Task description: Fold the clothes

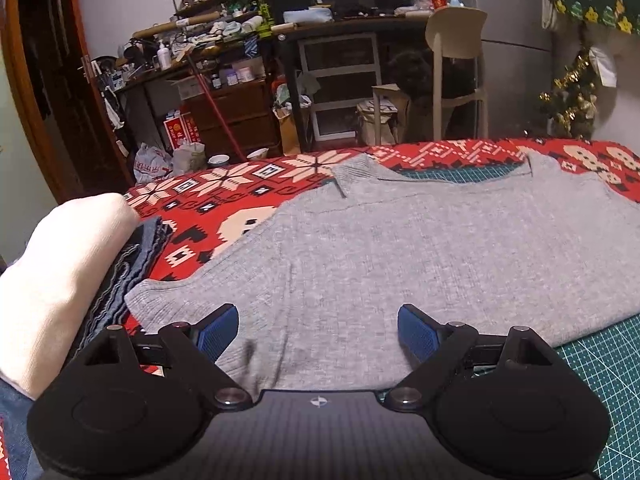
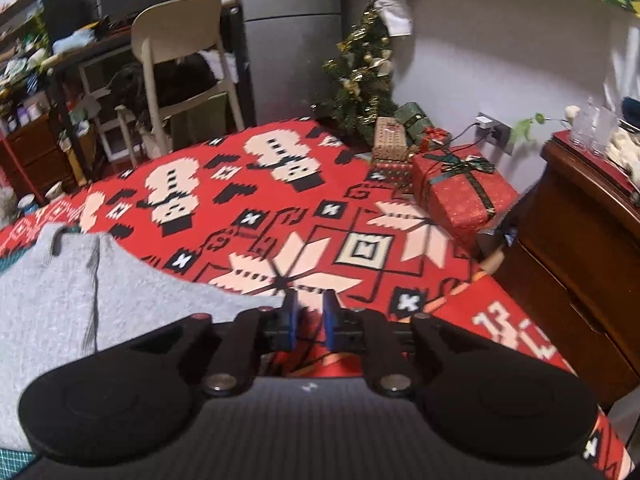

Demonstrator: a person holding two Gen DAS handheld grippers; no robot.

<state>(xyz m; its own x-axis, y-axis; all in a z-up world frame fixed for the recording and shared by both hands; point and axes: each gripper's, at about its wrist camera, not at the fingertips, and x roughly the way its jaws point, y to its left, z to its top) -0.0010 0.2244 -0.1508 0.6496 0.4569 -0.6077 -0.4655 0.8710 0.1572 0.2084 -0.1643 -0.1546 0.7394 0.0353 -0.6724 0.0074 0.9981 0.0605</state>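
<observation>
Left wrist view: left gripper (image 1: 318,330) spread wide, empty, poised over near hem of grey sweater (image 1: 400,248), spread flat across red patterned blanket (image 1: 224,184). Folded cream and denim stack (image 1: 80,264) against left edge; green cutting mat (image 1: 604,364) showing at near right corner.

Right wrist view: right gripper (image 2: 310,312) narrowly parted, nothing between, just beyond sweater's right edge. Open blanket ahead; wrapped gifts (image 2: 460,188) at far right corner.
</observation>
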